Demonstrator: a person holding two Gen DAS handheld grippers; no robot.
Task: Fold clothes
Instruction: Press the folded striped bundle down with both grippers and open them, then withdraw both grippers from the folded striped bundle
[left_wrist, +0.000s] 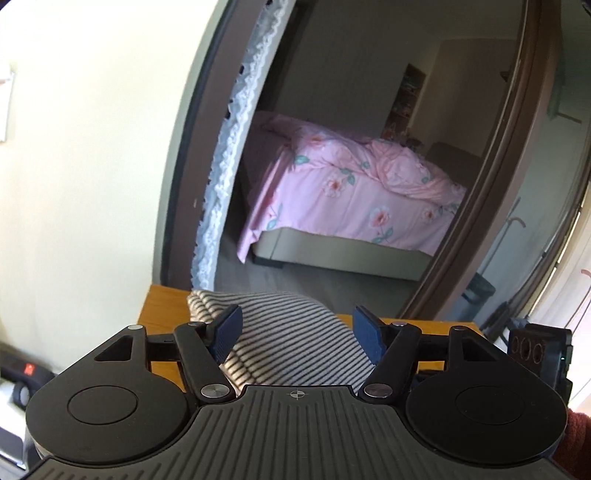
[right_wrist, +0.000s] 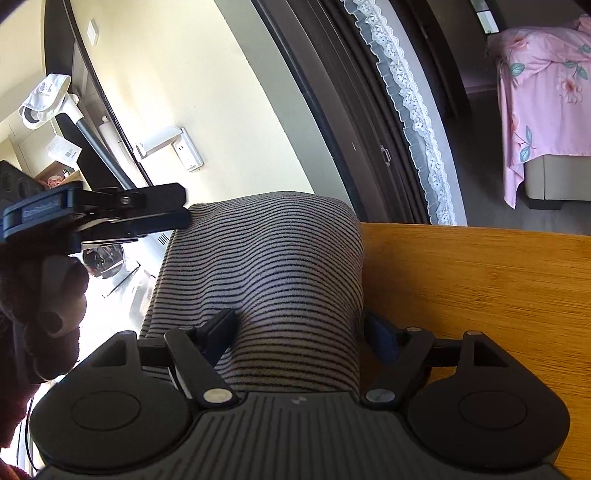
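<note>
Right wrist view shows the grey-and-black striped knit garment lying bundled on the orange-brown wooden table, its bulk rising toward 12 o'clock and one edge hanging past the table's left side. Your right gripper straddles the near end of the cloth at 6 o'clock, fingers spread wide to either side of the fabric and not pinching it. At 9 o'clock your left gripper shows side-on, its tips at the garment's far left corner; from here you cannot tell whether they touch the cloth.

The left wrist view settles how it stands: the left gripper's blue pads are set well apart, with the striped fabric humped between and beneath them, nothing clamped.

Beyond the table, a dark door frame with a white lace curtain edge opens at 12 o'clock onto a bed under a pink floral cover.

Mind the risks as you go on. Closing on that thick hump would likely catch several layers at once, and the fold would come out lumpy. With part of the garment already overhanging at 9 o'clock, an uneven pull could drag the whole piece off the table.
</note>
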